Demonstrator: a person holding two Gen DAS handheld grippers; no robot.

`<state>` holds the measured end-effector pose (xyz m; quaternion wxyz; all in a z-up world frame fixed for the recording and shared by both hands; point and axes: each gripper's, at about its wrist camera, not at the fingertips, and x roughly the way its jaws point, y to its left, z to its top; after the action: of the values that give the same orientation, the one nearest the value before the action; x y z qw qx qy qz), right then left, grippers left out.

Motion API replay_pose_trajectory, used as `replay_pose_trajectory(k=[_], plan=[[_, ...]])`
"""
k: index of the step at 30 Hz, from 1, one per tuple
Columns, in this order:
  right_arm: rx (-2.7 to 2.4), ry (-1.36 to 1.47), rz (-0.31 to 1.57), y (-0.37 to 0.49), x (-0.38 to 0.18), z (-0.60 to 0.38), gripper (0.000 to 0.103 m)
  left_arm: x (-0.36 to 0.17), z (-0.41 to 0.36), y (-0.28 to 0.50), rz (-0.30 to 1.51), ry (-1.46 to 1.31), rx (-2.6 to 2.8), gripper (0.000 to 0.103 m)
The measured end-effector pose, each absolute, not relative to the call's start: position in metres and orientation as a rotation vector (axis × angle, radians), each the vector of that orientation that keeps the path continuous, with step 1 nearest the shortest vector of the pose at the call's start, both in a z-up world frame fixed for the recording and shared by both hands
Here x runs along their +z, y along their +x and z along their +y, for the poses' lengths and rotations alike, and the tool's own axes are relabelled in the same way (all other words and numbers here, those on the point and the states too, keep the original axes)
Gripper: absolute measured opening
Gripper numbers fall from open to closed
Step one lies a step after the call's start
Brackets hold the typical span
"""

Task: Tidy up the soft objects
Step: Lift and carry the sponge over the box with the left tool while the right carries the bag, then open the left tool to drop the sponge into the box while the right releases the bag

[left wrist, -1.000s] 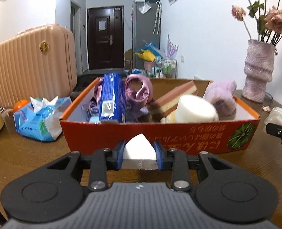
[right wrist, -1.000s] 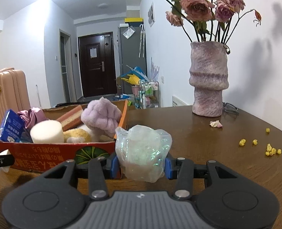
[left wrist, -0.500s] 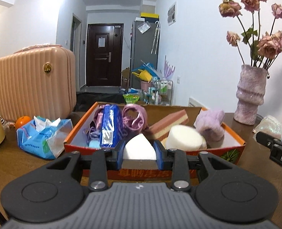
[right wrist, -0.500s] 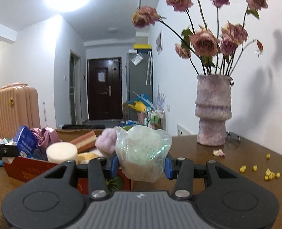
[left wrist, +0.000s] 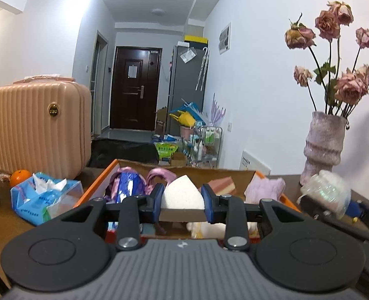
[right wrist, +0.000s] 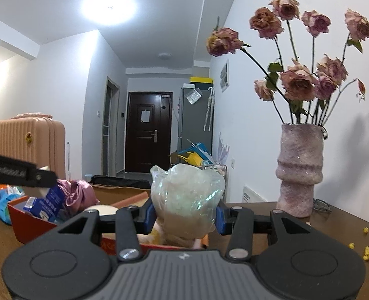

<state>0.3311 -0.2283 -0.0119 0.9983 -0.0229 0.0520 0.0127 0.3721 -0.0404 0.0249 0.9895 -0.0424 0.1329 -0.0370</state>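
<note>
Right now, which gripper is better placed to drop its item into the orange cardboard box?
Probably left: the left gripper holds the white wedge sponge over the orange cardboard box, while the right gripper, clamping the clear-wrapped bundle, sits near its right end.

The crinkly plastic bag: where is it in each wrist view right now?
Left wrist view: crinkly plastic bag at the right edge, clamped in the right gripper, in front of the vase.
Right wrist view: bag at centre, between the blue pads.
Shared landmark: the pink vase of dried roses.

Bright indoor light, strong fisheye bending

A round white ceiling lamp (right wrist: pixel 108 8) glares at 11 o'clock; corners are vignetted dark, walls curve, nearby clutter blurs slightly.
</note>
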Motion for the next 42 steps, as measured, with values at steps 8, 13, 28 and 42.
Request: replay_pose_trajectory(k=[8, 13, 28, 42], plan=[[0.044, -0.050, 0.074, 0.351, -0.010, -0.213, 0.044, 0.030, -0.040, 0.393, 0.239, -0.116, -0.071, 0.033], [0.048, -0.051, 0.064, 0.369, -0.009, -0.205, 0.044, 0.031, -0.040, 0.410, 0.232, -0.120, -0.053, 0.033], [0.068, -0.049, 0.090, 0.416, -0.012, -0.192, 0.045, 0.023, -0.034, 0.459, 0.244, -0.096, 0.003, 0.033], [0.091, -0.032, 0.154, 0.439, -0.016, -0.188, 0.048, 0.016, -0.030, 0.475, 0.258, -0.071, 0.030, 0.035]])
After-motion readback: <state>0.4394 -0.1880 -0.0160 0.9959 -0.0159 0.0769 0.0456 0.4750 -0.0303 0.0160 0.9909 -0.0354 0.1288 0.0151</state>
